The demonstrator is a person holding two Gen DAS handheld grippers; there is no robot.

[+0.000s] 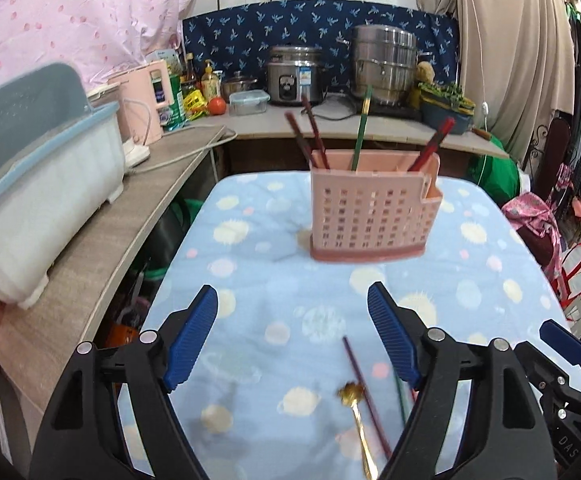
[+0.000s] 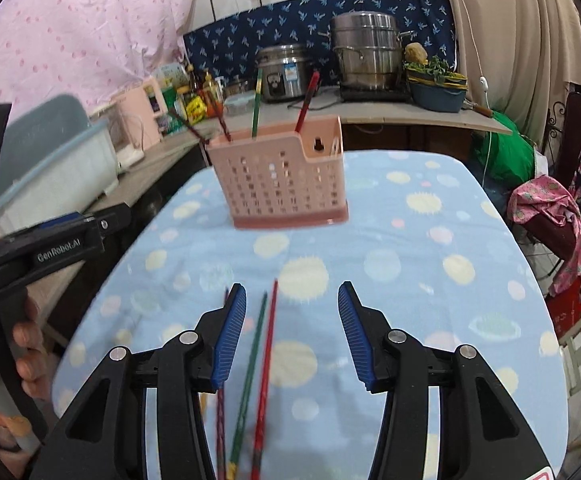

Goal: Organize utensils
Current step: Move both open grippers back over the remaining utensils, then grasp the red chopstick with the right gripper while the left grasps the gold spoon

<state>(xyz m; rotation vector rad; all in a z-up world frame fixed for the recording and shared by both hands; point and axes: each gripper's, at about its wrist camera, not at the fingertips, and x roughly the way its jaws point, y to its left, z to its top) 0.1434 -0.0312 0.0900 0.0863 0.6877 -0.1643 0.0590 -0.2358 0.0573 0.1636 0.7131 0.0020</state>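
The step in hand looks like the reach for the next loose utensil; both tongs hang above the near part of the bench, which wears a pale blue spotted cloth, and neither holds anything. The left tongs stand wide, with bare cloth between the pads; the right tongs stand at a middling gap, also empty, with loose sticks lying under and just left of the gap.

The pink holder stands upright toward the far edge of the bench, roughly midway across; four chopsticks rise from it: two dark red ones leaning at its left end, one green one near the middle, one red one at the right.

Still loose near the near edge are three chopsticks and one spoon; the maroon chopstick, the green chopstick and the red chopstick lie close together, roughly parallel, pointing toward the holder; the gold spoon lies just beside the maroon one, bowl toward the holder.

So about half the job appears done; the next move probably calls for lowering one pair of tongs over a single stick, narrowing squarely across it without pinching its neighbour, then lifting and tipping it upright into the holder.
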